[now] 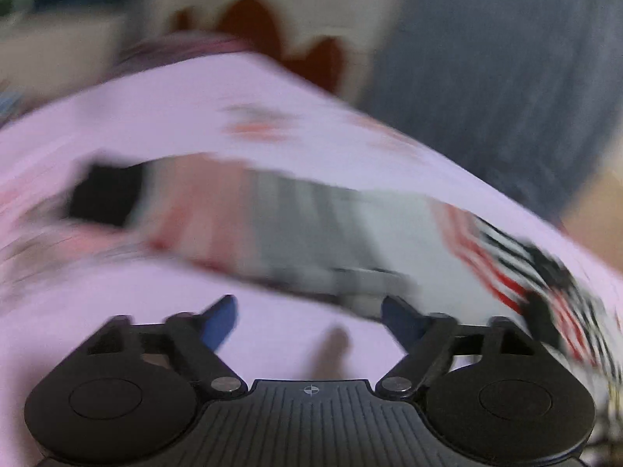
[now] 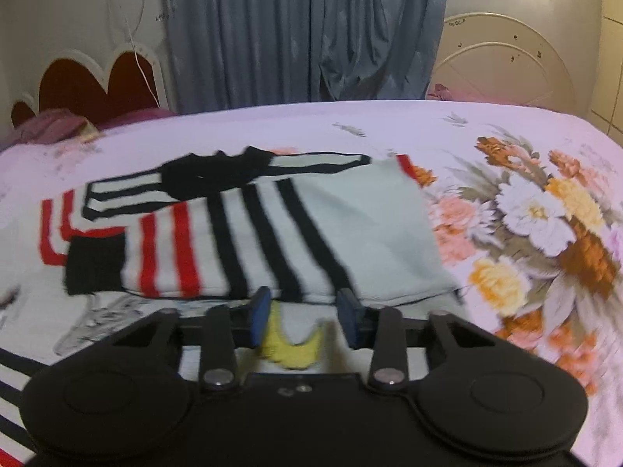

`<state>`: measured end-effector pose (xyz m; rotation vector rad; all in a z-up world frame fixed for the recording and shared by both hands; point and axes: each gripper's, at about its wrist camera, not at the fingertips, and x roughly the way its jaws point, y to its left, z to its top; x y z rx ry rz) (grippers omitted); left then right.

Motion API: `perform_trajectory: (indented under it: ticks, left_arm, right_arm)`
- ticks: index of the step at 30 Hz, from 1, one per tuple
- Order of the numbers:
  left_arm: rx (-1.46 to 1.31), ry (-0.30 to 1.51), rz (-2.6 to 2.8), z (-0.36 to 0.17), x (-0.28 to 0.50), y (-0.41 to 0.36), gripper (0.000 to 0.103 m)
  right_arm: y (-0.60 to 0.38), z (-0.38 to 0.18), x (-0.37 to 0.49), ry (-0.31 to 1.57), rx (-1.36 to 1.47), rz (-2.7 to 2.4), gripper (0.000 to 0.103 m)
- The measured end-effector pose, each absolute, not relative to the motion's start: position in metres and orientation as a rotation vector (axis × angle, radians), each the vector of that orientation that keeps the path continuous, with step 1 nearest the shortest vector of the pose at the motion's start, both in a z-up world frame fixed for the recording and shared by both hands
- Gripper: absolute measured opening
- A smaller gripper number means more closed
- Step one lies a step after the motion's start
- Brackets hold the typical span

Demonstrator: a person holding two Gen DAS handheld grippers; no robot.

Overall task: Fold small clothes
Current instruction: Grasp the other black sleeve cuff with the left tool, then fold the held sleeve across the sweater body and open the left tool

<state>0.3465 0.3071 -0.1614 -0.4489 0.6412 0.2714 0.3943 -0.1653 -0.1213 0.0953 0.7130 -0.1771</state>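
The folded striped sweater point(image 2: 249, 229) lies mid-frame on the floral bedsheet point(image 2: 525, 148), its long axis left to right, just beyond the right gripper point(image 2: 303, 313). That gripper's fingers stand apart, holding nothing, pointing down at its near edge. The left gripper point(image 1: 309, 317), blurred, is wide apart and empty over the sheet.

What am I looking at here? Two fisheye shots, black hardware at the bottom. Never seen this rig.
No robot arm: a person holds a two-finger gripper in each hand, each with a forward-looking camera. The black hardware is the gripper itself.

The blurred picture is from the left gripper: blue fingers apart, nothing between them.

The sharper one is from the right gripper: fingers slightly apart, pressing on nothing, though a bit of yellow fabric lies below the gap.

Both look over a bed with a floral bedsheet. A folded striped sweater, white with black and red bands, lies on it. Neither gripper holds it.
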Motion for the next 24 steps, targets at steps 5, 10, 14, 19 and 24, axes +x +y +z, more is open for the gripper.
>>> perform_trajectory:
  ticks: [5,10,14,19,24]
  left_arm:
    - [-0.743,0.531,0.324,-0.179,0.331,0.372,0.065]
    - [-0.869,0.46,0.364,-0.191,0.345,0.382,0.065]
    - [-0.95,0.417,0.406,-0.197,0.356,0.394,0.043]
    - [-1.019,0.429,0.421,-0.215,0.371,0.406,0.004]
    - [-0.834,0.43,0.398,-0.183,0.385,0.371,0.004]
  right_arm:
    - [-0.139,-0.123,0.41,0.732,0.103,-0.163,0.027]
    - [-0.123,-0.115,0.42,0.722,0.091,-0.155,0.027]
    - [-0.13,-0.108,0.421,0.722,0.108,-0.174,0.027]
    - [-0.153,-0.103,0.416,0.715,0.13,-0.193,0.028]
    - [-0.173,-0.107,0.417,0.712,0.162,-0.188,0.028]
